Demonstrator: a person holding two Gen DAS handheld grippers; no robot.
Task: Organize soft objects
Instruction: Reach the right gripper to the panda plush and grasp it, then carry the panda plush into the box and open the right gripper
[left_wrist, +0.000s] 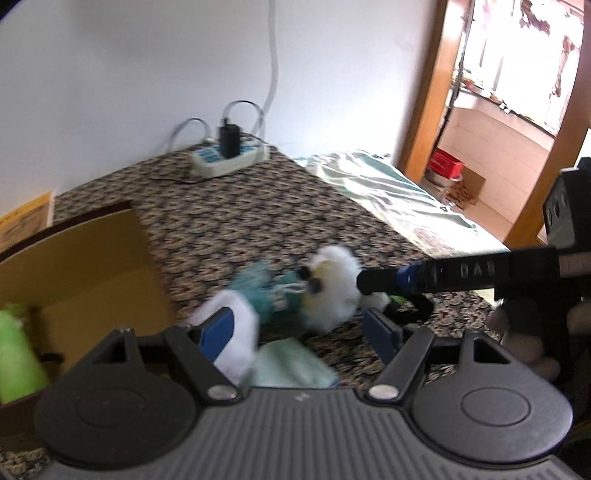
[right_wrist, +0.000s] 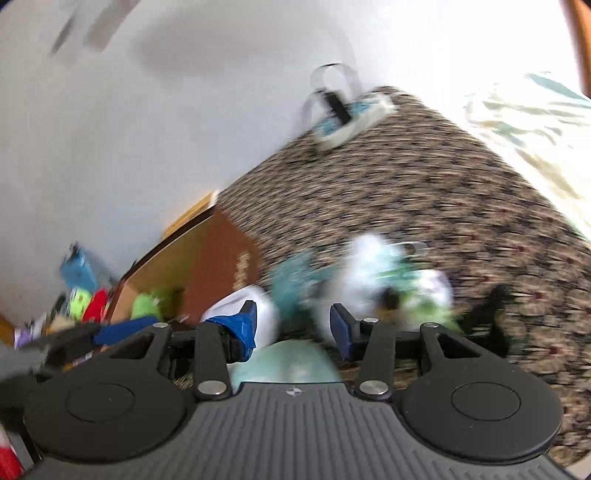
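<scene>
A white plush toy (left_wrist: 332, 291) in teal clothes lies on the patterned carpet (left_wrist: 258, 221). A pale green soft piece (left_wrist: 291, 365) and a white one (left_wrist: 240, 332) lie closer to me. My left gripper (left_wrist: 299, 330) is open wide just short of the toy; the white piece rests beside its left pad. My right gripper (left_wrist: 388, 295) reaches in from the right, its tips at the toy's side. In the right wrist view, that gripper (right_wrist: 295, 326) shows a narrower gap with nothing pressed between the pads, and the toy (right_wrist: 388, 280) is a blur ahead. A cardboard box (left_wrist: 92, 258) stands on the left.
The box holds a green plush (right_wrist: 144, 304), with more coloured soft things (right_wrist: 94, 304) behind it. A power strip (left_wrist: 229, 155) with a plugged charger lies by the white wall. A pale green sheet (left_wrist: 388, 192) lies to the right, with a doorway (left_wrist: 480, 110) beyond. A hand (left_wrist: 524, 343) holds the right gripper.
</scene>
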